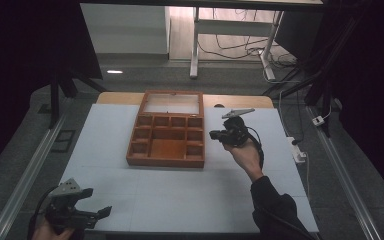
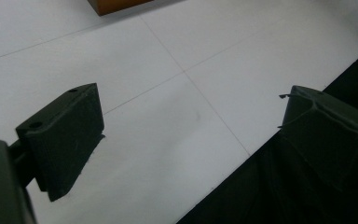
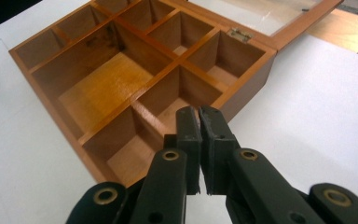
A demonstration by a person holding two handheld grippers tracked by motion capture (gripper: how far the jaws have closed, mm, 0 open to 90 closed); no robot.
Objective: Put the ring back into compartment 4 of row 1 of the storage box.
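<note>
An open wooden box with several empty compartments lies in the middle of the white table, its glass lid folded back flat. My right gripper hovers just right of the box, jaws shut with nothing between them. In the right gripper view its closed fingertips point at the box's near right compartments. My left gripper rests low at the table's front left corner, jaws wide open and empty. The left gripper view shows bare table between its fingers.
The white table has free room in front of and on both sides of the box. Its front edge runs close under my left gripper. Desk legs and cables stand on the floor beyond the far edge.
</note>
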